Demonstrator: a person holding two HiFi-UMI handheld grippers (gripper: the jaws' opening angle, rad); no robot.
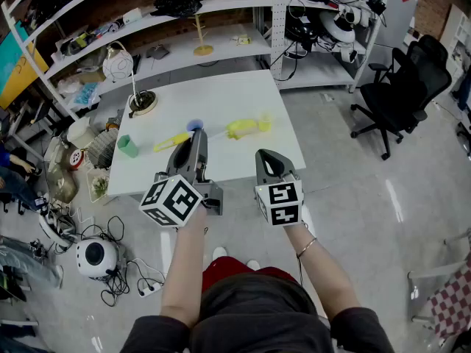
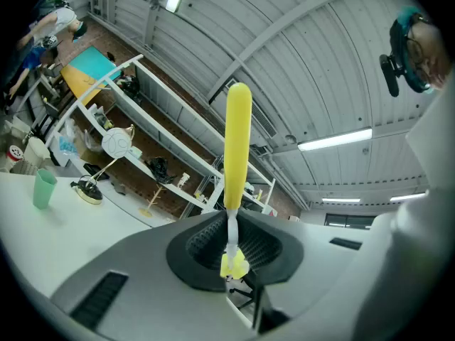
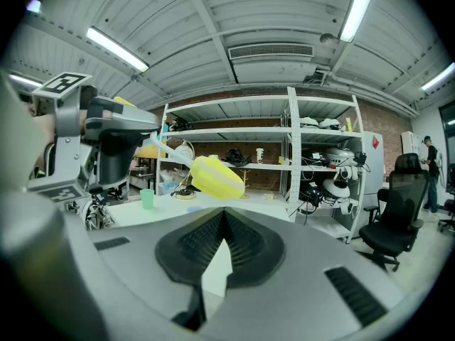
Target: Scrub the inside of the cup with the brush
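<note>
Both grippers were held side by side at the near edge of the table (image 1: 221,94), marker cubes toward the person.

Right gripper (image 3: 224,219), also seen from the head view (image 1: 269,157): jaws pressed together, nothing between them, pointed at the table.

Left gripper (image 2: 234,227), in the head view at (image 1: 193,140): jaws pinched on the thin white stem of the brush (image 2: 238,144). The brush sat crosswise in the grip. One long yellow end stuck out past the jaws, and only a small bit of yellow showed on the other side. From the head view, the brush (image 1: 173,142) spanned both sides of the left gripper's tip. In the right gripper view, its chunky yellow end (image 3: 217,177) hung just ahead of the right jaws.

Cup (image 1: 127,146), green: upright on the table near its left edge, clear of the brush and both grippers. It was visible in both gripper views (image 2: 44,189) (image 3: 147,199).

Farther back on the table were a small blue disc (image 1: 195,126) and a lamp (image 1: 140,103) with a round head. Shelves (image 1: 184,50) stood behind the table, with a black chair (image 1: 401,87) off to the right.
</note>
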